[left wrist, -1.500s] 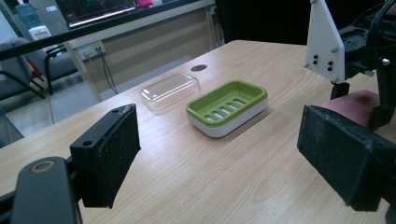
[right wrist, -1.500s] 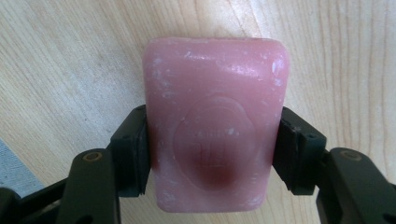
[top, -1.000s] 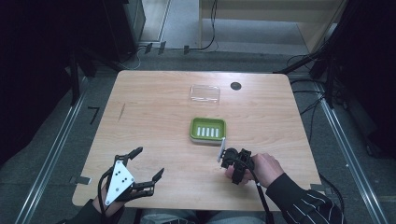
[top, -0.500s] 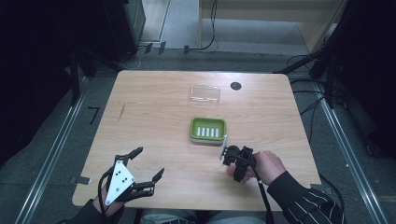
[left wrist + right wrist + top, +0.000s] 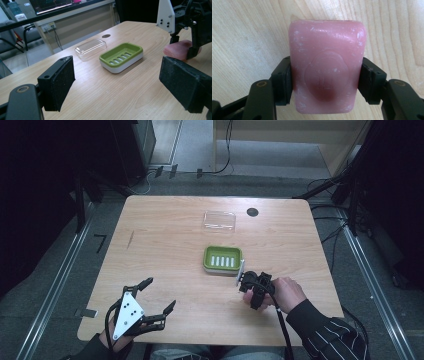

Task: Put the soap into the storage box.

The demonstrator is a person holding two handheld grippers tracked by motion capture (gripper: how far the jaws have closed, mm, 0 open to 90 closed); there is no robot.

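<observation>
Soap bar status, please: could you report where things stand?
Right claw shut on pink soap bar, low over table. Left claw open, idle. Green soap dish empty, path unobstructed.

High cam overhead; gripper cams low, close; share soap dish [image 5: 223, 258].

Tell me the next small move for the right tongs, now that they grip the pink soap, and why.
Probably lift the right tongs a little and carry the pink soap toward the green soap dish. The jaws press on both sides of the bar, so the grip looks set, and the dish sits open beside them, its clear lid lying apart farther back.
</observation>
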